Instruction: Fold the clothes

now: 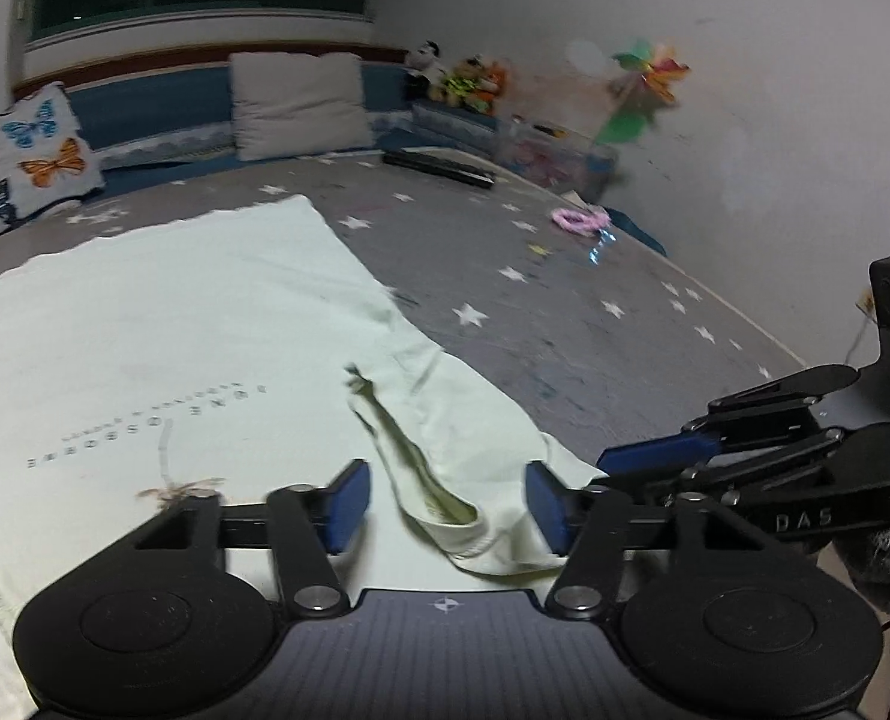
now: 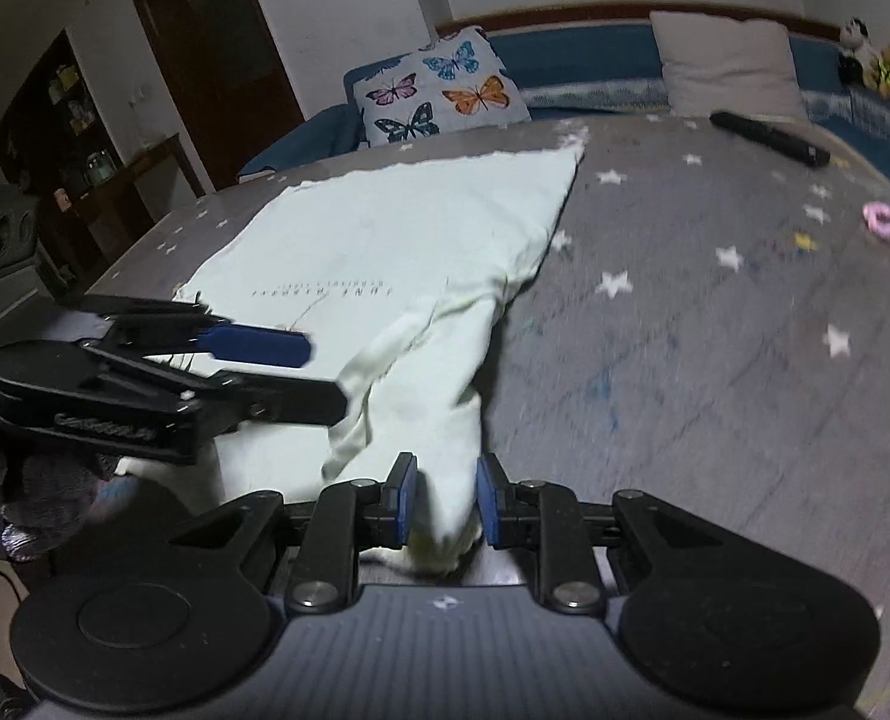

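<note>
Here the pale green shirt [image 1: 163,330] lies flat across the grey star-print bedcover [image 1: 565,312], filling the left and centre of the left wrist view. Its sleeve [image 2: 427,396] runs down to the bottom centre of the right wrist view, where the right gripper [image 2: 445,501] pinches its cuff, probably to carry it over the body. The left gripper [image 1: 445,504] straddles bunched fabric, jaws open and not pressing, likely to steady the fold line.
</note>
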Available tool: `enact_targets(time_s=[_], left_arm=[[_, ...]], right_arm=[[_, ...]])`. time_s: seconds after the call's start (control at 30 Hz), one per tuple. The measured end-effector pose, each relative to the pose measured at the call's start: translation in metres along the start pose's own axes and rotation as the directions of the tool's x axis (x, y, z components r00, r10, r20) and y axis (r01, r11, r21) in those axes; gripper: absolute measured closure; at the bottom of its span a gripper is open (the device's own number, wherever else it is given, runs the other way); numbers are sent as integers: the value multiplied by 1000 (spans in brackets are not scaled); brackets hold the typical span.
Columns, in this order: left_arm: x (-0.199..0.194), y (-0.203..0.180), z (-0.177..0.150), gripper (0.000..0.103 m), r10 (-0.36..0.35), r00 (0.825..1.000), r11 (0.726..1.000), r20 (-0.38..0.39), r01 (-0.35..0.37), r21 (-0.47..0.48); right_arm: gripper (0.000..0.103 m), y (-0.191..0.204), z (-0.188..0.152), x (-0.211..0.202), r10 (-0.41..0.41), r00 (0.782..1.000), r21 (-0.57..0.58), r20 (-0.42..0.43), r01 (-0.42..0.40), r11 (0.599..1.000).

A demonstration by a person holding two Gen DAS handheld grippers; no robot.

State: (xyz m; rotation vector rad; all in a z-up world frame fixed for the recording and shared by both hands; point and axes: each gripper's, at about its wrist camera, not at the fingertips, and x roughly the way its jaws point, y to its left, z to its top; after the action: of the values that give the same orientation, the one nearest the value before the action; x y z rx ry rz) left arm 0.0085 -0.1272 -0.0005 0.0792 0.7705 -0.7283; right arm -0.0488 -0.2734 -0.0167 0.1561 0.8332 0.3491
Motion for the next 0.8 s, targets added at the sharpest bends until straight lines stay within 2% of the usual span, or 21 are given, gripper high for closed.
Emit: enact_targets(time_s=[0.03, 0.07, 0.1, 0.17, 0.2, 0.37, 0.47, 0.53, 0.63, 0.8], left_arm=[[3, -1, -1, 68, -6, 1000, 1000, -9, 6, 0], [6, -1, -1, 82, -12, 1000, 1000, -19, 11, -3], [8, -1, -2, 89, -13, 1000, 1000, -22, 12, -5], [7, -1, -4, 97, -8, 1000, 1000, -17, 8, -7], [7, -2, -5, 99, -6, 1000, 1000, -14, 6, -9], [-8, 0, -10, 102, 53, 997, 998, 55, -50, -47], [-11, 4, -14, 102, 79, 995, 996, 55, -76, -54], [-10, 7, -16, 102, 83, 996, 995, 35, -81, -58], [-11, 12, -17, 101, 81, 997, 994, 11, -80, -73], [-23, 4, -13, 99, 61, 997, 997, 50, -58, -53]], right_arm=[[82, -1, -3, 0, 2, 1000, 9, -2, -2, 1000], [84, -2, -6, -1, 5, 1000, 18, -2, -5, 1000], [86, -2, -8, -2, 8, 1000, 28, -1, -8, 1000], [97, -3, -11, -5, 14, 1000, 48, 2, -15, 999], [98, -3, -13, -7, 17, 1000, 56, 5, -17, 998], [100, -2, -23, -10, 22, 1000, 88, 8, -22, 996], [100, -4, -28, -7, 19, 1000, 104, -16, -17, 994], [99, -6, -27, -9, 21, 1000, 112, -17, -19, 994], [92, -5, -18, -16, 4, 1000, 99, 7, -5, 995], [92, -5, 6, -17, -36, 998, 36, 61, 34, 999]])
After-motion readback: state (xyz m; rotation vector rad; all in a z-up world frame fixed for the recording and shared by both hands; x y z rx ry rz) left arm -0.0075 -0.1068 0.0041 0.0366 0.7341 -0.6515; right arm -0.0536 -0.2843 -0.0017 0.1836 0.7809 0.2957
